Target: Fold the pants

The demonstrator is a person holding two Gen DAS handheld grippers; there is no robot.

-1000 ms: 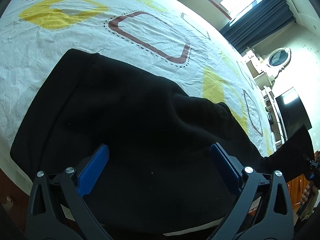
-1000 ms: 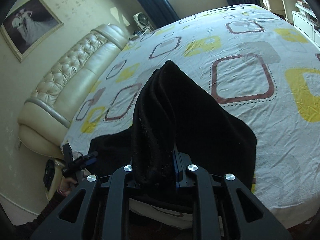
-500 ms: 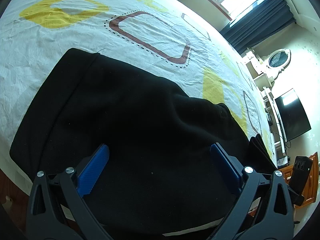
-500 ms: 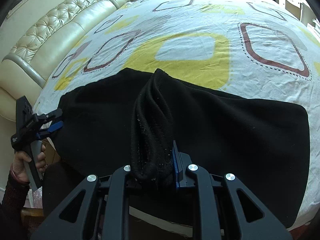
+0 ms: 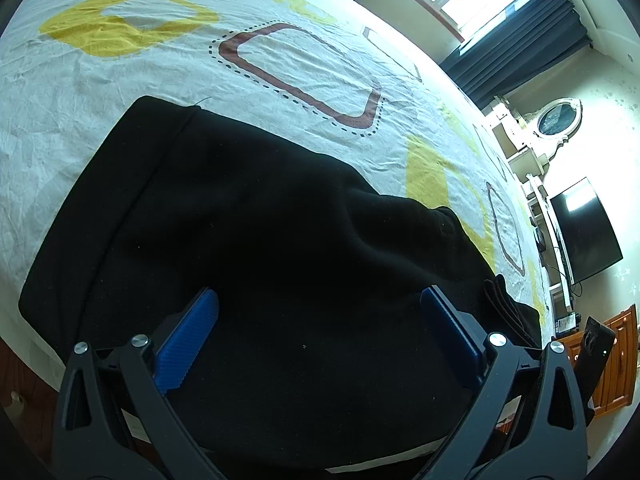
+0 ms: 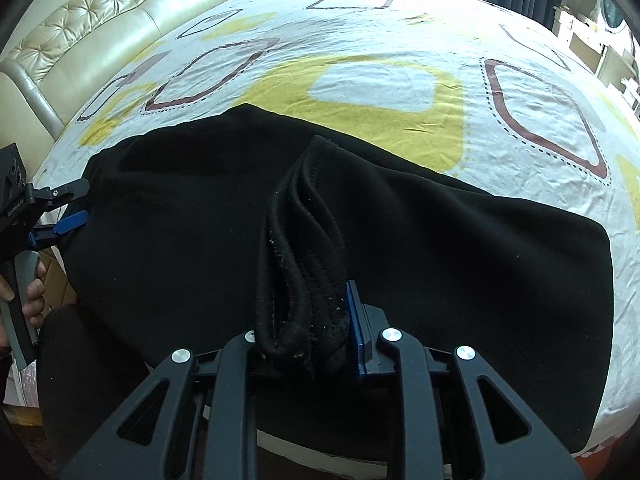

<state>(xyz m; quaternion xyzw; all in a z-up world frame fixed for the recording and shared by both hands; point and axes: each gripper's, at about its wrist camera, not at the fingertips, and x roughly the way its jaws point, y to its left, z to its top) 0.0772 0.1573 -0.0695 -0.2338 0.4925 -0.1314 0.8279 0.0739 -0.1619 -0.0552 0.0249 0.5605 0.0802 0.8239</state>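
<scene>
The black pants lie spread across the near edge of the bed, also in the right wrist view. My left gripper is open, its blue pads wide apart just above the cloth, holding nothing. It also shows at the left in the right wrist view. My right gripper is shut on a bunched hem of the pants, held low over the spread cloth. The right gripper's body shows at the right edge of the left wrist view.
The bed sheet is white with yellow and brown squares. A tufted cream headboard is at the far left. A window with dark curtains, a television and a wooden cabinet stand beyond the bed.
My right gripper has brought the held hem down from high above the bed to low over the spread pants and further across them. The left gripper has stayed open in place.
</scene>
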